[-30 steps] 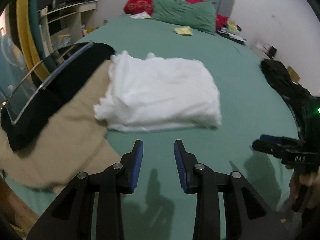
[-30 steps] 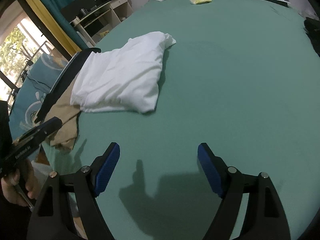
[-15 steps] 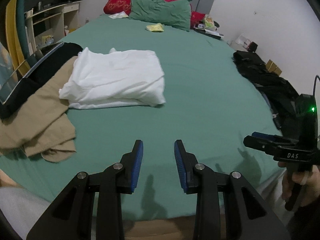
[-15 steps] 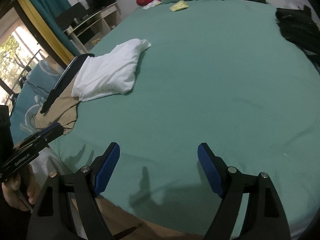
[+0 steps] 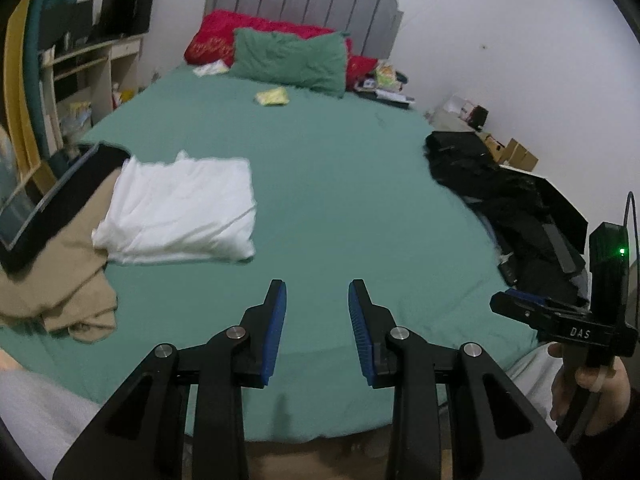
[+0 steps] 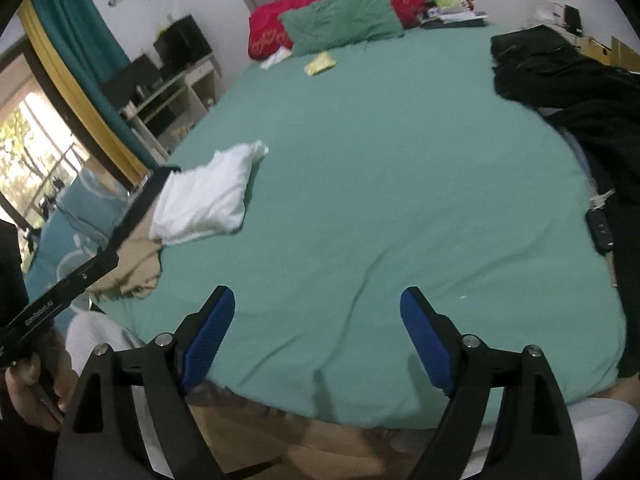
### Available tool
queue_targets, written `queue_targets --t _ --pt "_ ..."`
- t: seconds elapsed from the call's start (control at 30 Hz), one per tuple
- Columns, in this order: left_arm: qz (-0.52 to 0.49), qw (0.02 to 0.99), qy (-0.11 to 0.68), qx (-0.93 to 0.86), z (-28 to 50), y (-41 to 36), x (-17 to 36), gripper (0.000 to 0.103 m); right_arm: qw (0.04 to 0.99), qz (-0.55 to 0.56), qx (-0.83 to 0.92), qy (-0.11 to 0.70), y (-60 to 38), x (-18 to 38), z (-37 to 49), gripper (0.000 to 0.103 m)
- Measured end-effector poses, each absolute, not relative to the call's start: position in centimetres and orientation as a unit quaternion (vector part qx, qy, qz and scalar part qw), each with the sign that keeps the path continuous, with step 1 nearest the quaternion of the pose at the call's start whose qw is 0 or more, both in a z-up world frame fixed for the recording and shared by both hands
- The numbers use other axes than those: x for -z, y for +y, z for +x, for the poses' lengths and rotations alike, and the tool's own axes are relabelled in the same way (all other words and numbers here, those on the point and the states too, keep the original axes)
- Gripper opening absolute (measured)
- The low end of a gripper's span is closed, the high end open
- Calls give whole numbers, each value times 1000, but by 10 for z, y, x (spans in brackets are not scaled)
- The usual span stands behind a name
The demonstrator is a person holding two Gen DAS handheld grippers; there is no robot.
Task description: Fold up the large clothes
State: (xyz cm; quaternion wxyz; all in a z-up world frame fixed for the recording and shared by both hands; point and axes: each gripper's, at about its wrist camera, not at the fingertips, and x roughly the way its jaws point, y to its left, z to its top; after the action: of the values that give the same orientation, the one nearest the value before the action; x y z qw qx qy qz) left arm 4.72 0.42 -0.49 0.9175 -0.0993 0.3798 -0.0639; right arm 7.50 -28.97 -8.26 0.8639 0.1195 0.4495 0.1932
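A folded white garment (image 5: pixel 180 208) lies on the left side of the green bed (image 5: pixel 344 184); it also shows in the right wrist view (image 6: pixel 204 200). A tan garment (image 5: pixel 60 272) lies crumpled beside it at the bed's left edge, with a black one (image 5: pixel 92 172) behind. A pile of black clothes (image 5: pixel 504 208) lies at the bed's right edge, also in the right wrist view (image 6: pixel 572 84). My left gripper (image 5: pixel 316 304) is open and empty above the bed's near edge. My right gripper (image 6: pixel 316 312) is wide open and empty there too.
Red and green pillows (image 5: pixel 288 56) sit at the grey headboard. A small yellow item (image 5: pixel 272 97) lies near them. A desk with shelves (image 5: pixel 80 76) stands left of the bed. Cardboard boxes (image 5: pixel 508 148) sit on the floor at the right. A key fob (image 6: pixel 600 228) lies by the black pile.
Both grippers have pulled back from the folded white garment toward the foot of the bed and risen. Both stay open and empty.
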Motion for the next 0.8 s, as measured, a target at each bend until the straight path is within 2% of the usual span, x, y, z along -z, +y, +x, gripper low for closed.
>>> queue_targets --t 0.33,0.4,0.47,0.53,0.67,0.8 --pt "-65 944 318 67 46 -31 -58 35 906 93 -152 385 -329 22 63 89" --pt "-62 952 295 59 43 -32 -72 39 914 87 -144 369 -332 8 62 89" --pt "-66 960 268 51 38 -32 -84 59 923 74 -140 351 -332 -7 60 90" --pt "-64 968 238 41 33 -30 -99 70 930 63 -137 336 -330 -21 57 94" --pt "-37 975 217 37 25 -30 -121 74 946 40 -136 292 -323 -52 50 101" --pt "-45 983 175 41 9 -21 -134 74 954 37 -145 260 -310 -71 44 101"
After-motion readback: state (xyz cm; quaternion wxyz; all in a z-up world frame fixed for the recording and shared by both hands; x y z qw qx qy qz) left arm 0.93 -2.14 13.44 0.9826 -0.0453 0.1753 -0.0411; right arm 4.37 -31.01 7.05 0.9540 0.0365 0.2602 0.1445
